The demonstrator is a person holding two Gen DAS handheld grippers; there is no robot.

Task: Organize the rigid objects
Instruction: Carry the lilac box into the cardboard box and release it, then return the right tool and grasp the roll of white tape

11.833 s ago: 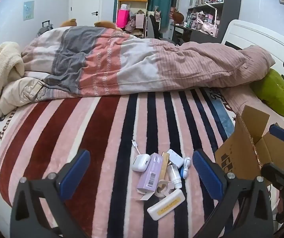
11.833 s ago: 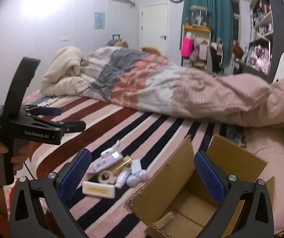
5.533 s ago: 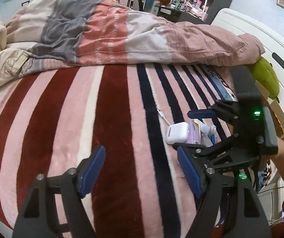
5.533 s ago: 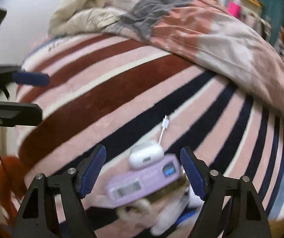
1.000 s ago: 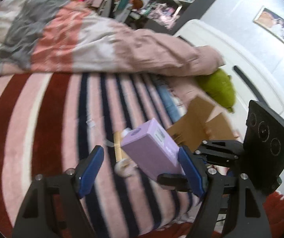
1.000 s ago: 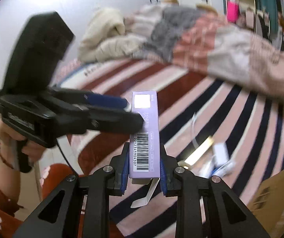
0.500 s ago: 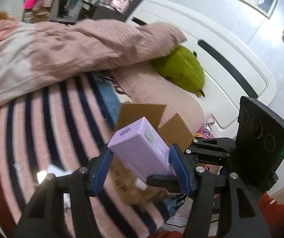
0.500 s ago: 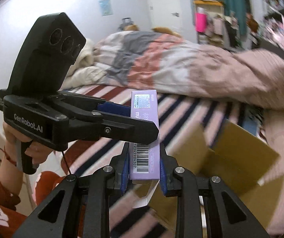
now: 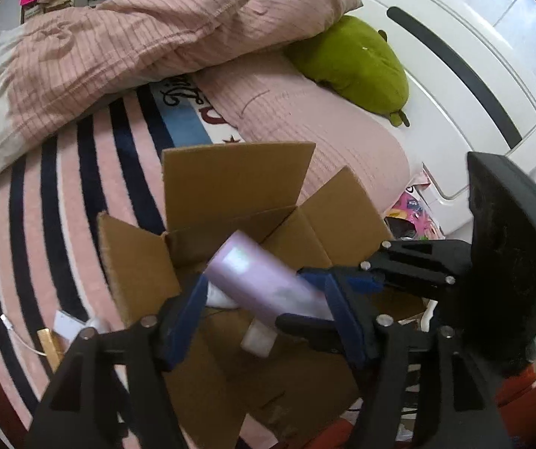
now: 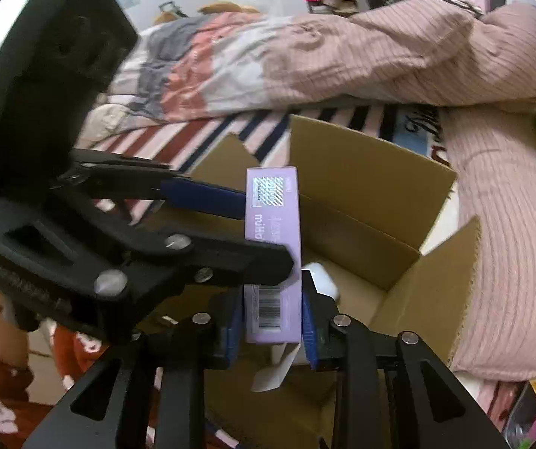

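- The right gripper (image 10: 270,314) is closed on the near end of the purple box (image 10: 273,247), with one pad on each long side, and holds it over the open cardboard box (image 10: 372,183).
- The left gripper (image 9: 268,307) also has the purple box (image 9: 264,284) between its fingers, at the middle part. Its pads look to touch the box, but the box is blurred in that view, so I cannot tell how firm this hold is.
- Risk: the two grippers hold one light carton. If they pull or turn in different ways, the carton can be crushed or can slip out.
- Risk: if one gripper opens too early, the box may swing on the other grip and hit a raised flap (image 9: 230,179), then fall on the striped blanket (image 9: 62,194) outside.
- Risk: a white earbud case (image 10: 322,280) lies just under the purple box. A drop from here may land on it.
- In the cardboard box I see this white case and one more small white thing (image 9: 256,340); what it is I cannot tell.
- Outside, near the left wall of the cardboard box, a gold stick (image 9: 49,348) and a white cable (image 9: 17,336) lie on the blanket, not yet packed.
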